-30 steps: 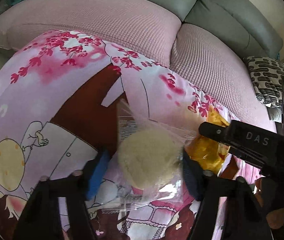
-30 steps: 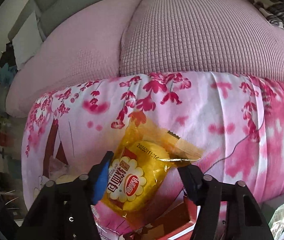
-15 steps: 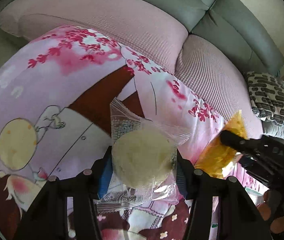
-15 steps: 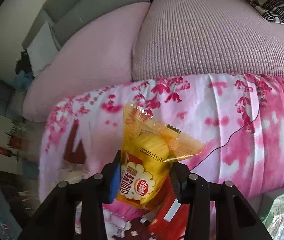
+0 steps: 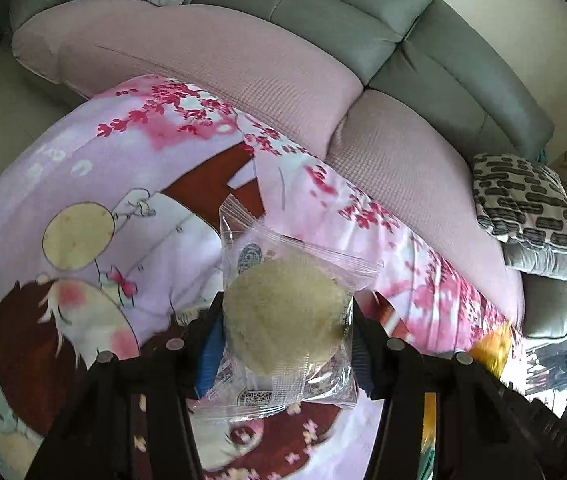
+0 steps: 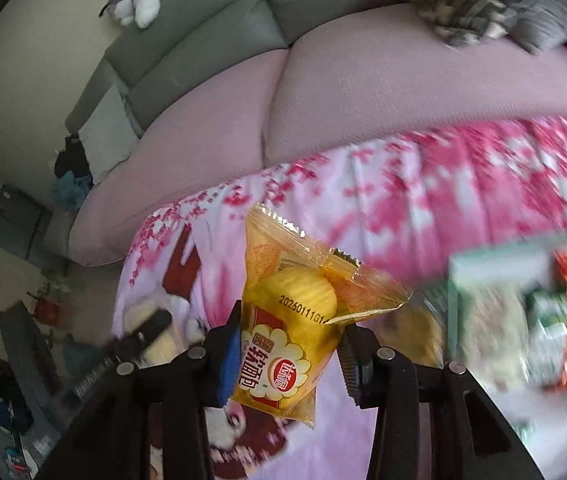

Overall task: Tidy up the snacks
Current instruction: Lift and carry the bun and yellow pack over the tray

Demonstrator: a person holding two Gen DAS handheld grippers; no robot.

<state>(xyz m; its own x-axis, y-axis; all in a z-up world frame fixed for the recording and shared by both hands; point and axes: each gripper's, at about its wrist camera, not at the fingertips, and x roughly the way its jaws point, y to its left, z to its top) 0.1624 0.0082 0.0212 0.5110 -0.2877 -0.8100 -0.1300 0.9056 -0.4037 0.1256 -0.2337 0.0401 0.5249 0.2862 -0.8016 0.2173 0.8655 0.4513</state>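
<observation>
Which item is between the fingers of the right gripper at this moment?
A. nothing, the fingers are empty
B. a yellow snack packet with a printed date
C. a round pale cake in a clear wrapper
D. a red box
B: in the right wrist view the right gripper is closed on the yellow snack packet, whose printed date is visible.

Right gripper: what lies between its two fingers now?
In the right wrist view, the yellow bread packet lies between the fingers of the right gripper, pinched on both sides. Behind it is the pink printed blanket.
</observation>
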